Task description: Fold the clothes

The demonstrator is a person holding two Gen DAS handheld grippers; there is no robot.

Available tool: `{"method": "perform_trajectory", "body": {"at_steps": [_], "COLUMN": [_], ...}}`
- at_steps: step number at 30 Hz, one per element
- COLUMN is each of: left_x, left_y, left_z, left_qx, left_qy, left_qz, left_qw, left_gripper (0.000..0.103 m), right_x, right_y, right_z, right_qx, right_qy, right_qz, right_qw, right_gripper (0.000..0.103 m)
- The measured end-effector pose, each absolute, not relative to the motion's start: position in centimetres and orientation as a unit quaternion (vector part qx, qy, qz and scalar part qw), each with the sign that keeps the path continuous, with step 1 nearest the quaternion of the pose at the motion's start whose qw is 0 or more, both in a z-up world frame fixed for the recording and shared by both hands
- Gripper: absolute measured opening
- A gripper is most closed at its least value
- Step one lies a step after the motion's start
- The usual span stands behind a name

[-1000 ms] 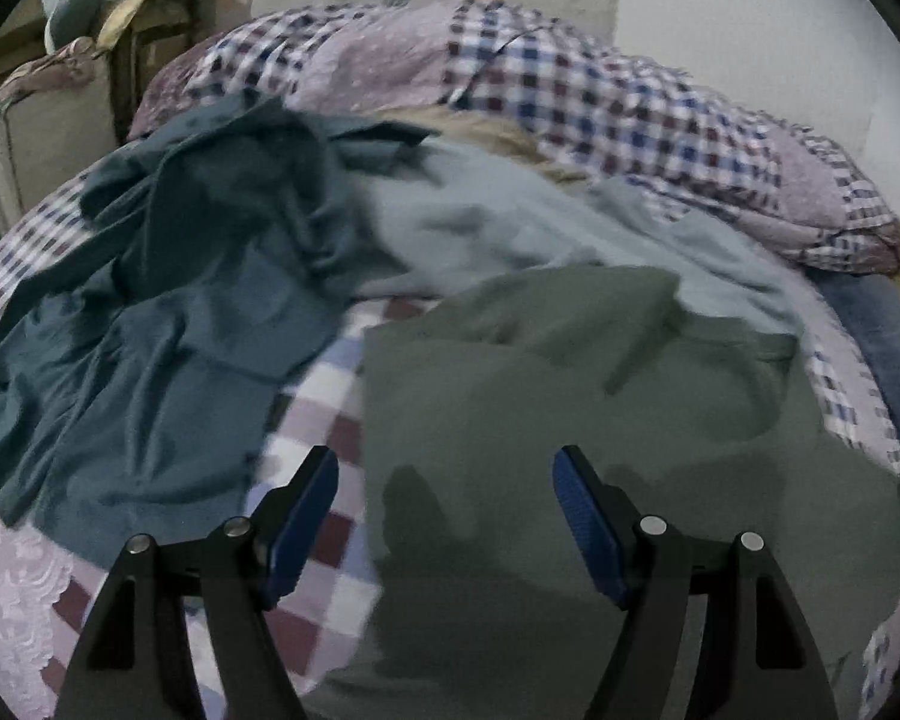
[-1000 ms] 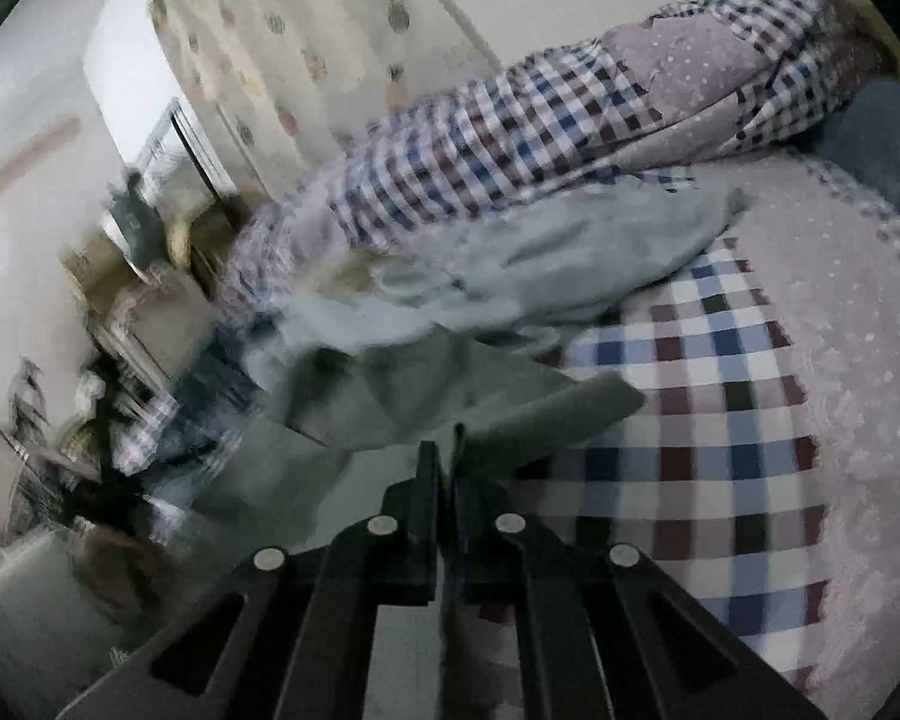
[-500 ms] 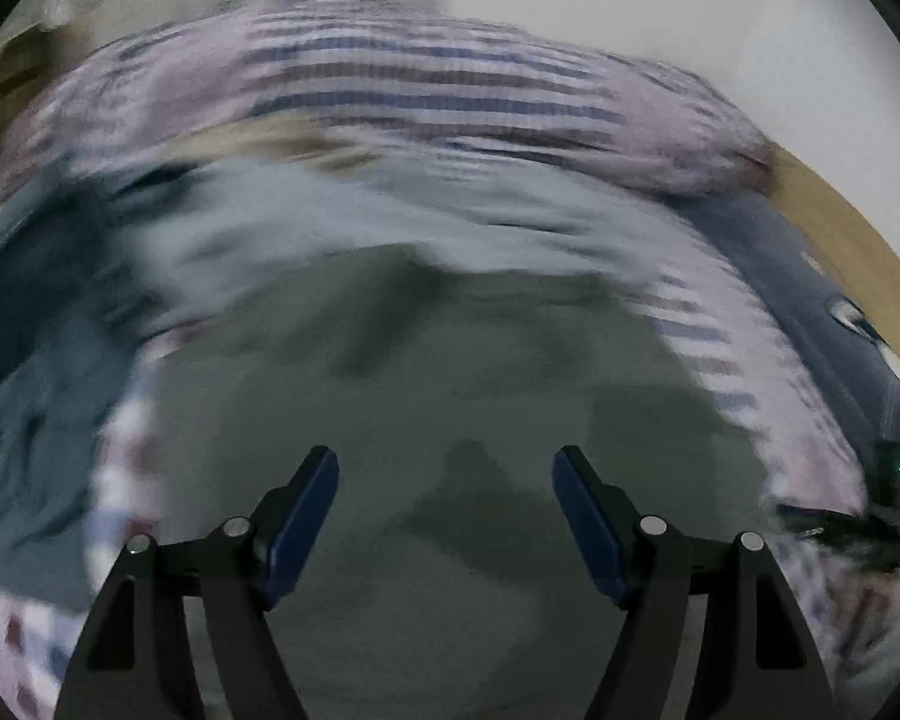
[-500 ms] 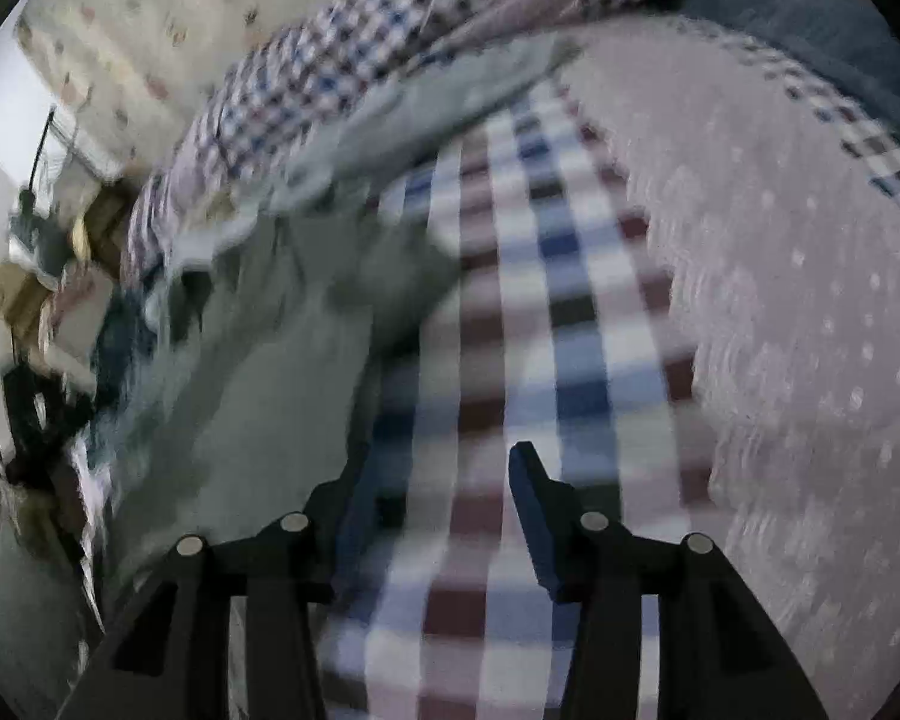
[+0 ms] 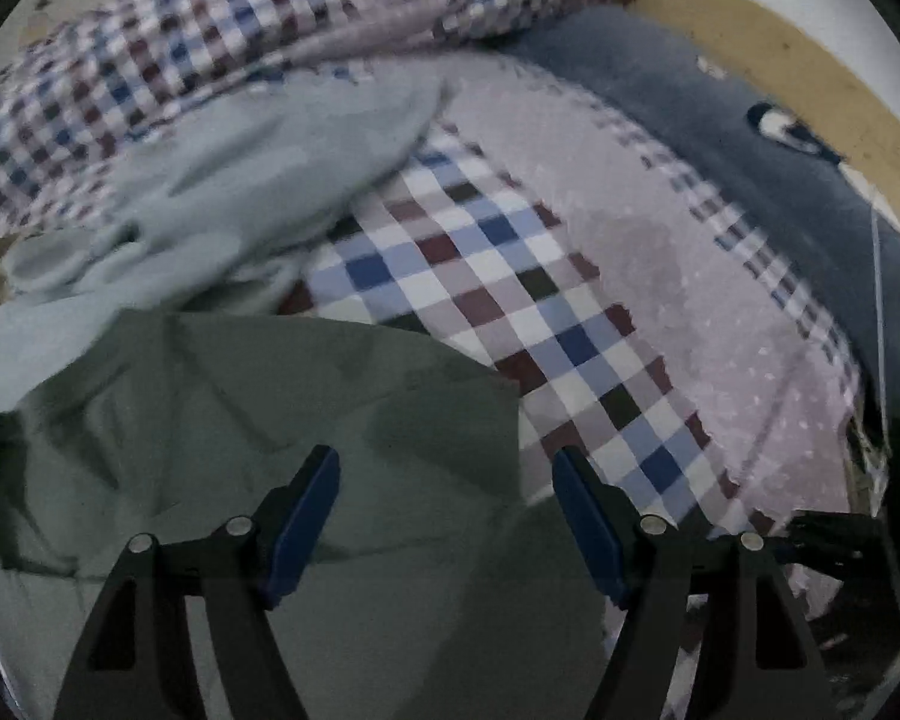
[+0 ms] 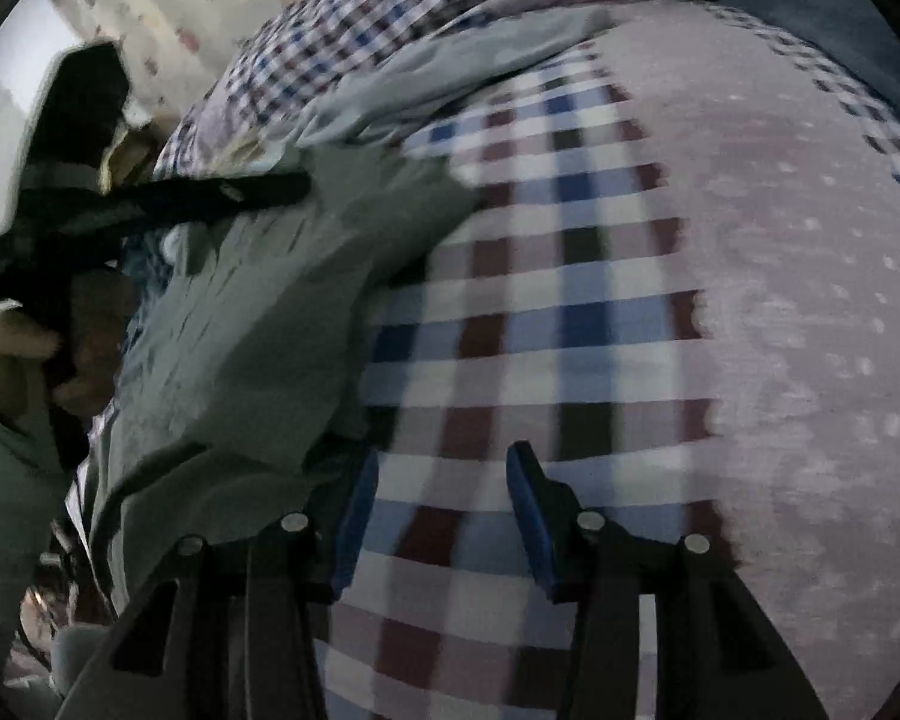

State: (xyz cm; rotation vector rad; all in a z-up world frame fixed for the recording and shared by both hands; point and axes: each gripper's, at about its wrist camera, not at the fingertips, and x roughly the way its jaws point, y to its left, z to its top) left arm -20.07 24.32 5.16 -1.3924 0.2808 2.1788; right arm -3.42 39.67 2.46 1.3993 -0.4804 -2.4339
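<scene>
Olive-green garment (image 5: 282,420); pale grey-blue garment (image 5: 258,168); bedsheet (image 5: 510,276) checked (blue, maroon, white).

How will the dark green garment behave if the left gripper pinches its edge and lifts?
Likely floppy: the dark green garment lies creased and flat on the checked bedsheet, so it should drape and sag. Probably light, being thin cloth. Its corner may drag; the open left gripper holds nothing yet.
</scene>
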Motion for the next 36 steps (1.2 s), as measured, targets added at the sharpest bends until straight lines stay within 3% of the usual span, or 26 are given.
{"method": "perform_trajectory", "body": {"at_steps": [6,12,15,29,33,35,36], "left_x": [-20.3,-20.2,-21.5,-25.5,-24.3,-23.7,-23.3], "left_y": [29.9,34.3,34.2,27.7,25.1,23.8,23.2], "left_z": [3.5,0.5,1.0,8.0,10.2,11.4,11.9], "left_qx": [-0.523,-0.515,-0.516,-0.49,-0.479,-0.471,-0.467], "left_qy": [0.189,0.303,0.272,0.082,-0.01,-0.056,-0.079], "left_qz": [0.791,0.774,0.787,0.844,0.844,0.84,0.837], "left_qw": [0.255,0.21,0.201,0.2,0.243,0.263,0.273], "left_gripper": [0.065,0.042,0.001,0.0,0.002,0.013,0.033], "right_x": [-2.4,-2.0,-1.8,-1.7,-1.7,-1.7,-1.7], "right_y": [42.9,43.5,43.3,38.6,38.4,38.6,38.7], "right_z": [2.6,2.5,2.6,1.6,1.6,1.6,1.6], "right_qx": [0.476,0.475,0.474,0.469,0.468,0.467,0.466], "right_qy": [-0.194,-0.199,-0.195,-0.149,-0.147,-0.146,-0.146], "right_qz": [-0.847,-0.845,-0.844,-0.838,-0.839,-0.841,-0.842], "right_qw": [0.135,0.143,0.156,0.237,0.235,0.231,0.229], "right_gripper": [0.048,0.048,0.048,0.049,0.049,0.049,0.049]}}
